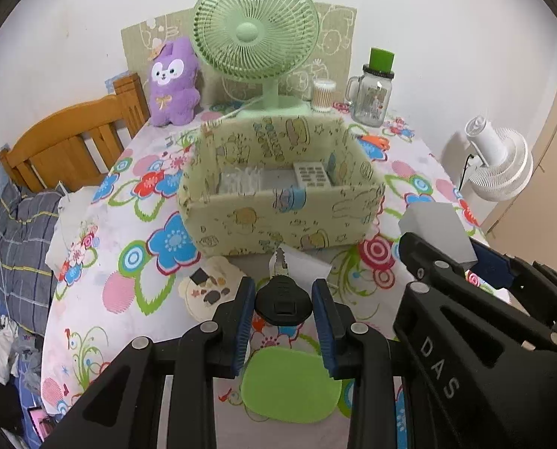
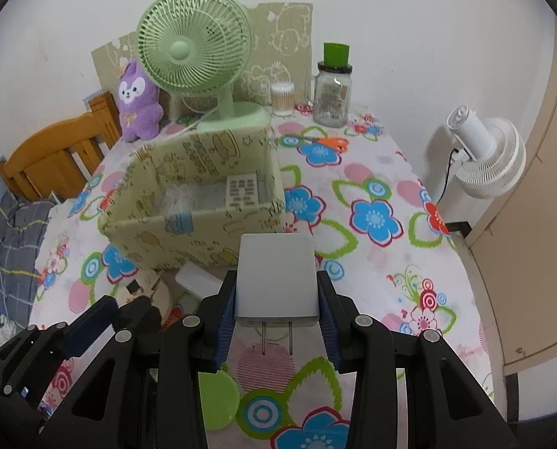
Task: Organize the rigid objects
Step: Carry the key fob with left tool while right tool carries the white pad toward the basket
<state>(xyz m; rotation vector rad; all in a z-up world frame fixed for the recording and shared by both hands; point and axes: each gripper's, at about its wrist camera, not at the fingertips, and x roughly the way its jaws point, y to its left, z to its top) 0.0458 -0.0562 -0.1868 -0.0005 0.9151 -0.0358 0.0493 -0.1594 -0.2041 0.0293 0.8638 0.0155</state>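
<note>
Grey charger (image 2: pixel 276 275) clamped between right fingers (image 2: pixel 325 310); left fingers (image 1: pixel 243 314) pinch black key (image 1: pixel 283 299).

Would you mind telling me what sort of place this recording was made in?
Most likely a bedroom at home: a wooden bed frame with plaid bedding stands beside a table under a floral cloth, and a plush toy and desk fan sit against the wall.
</note>
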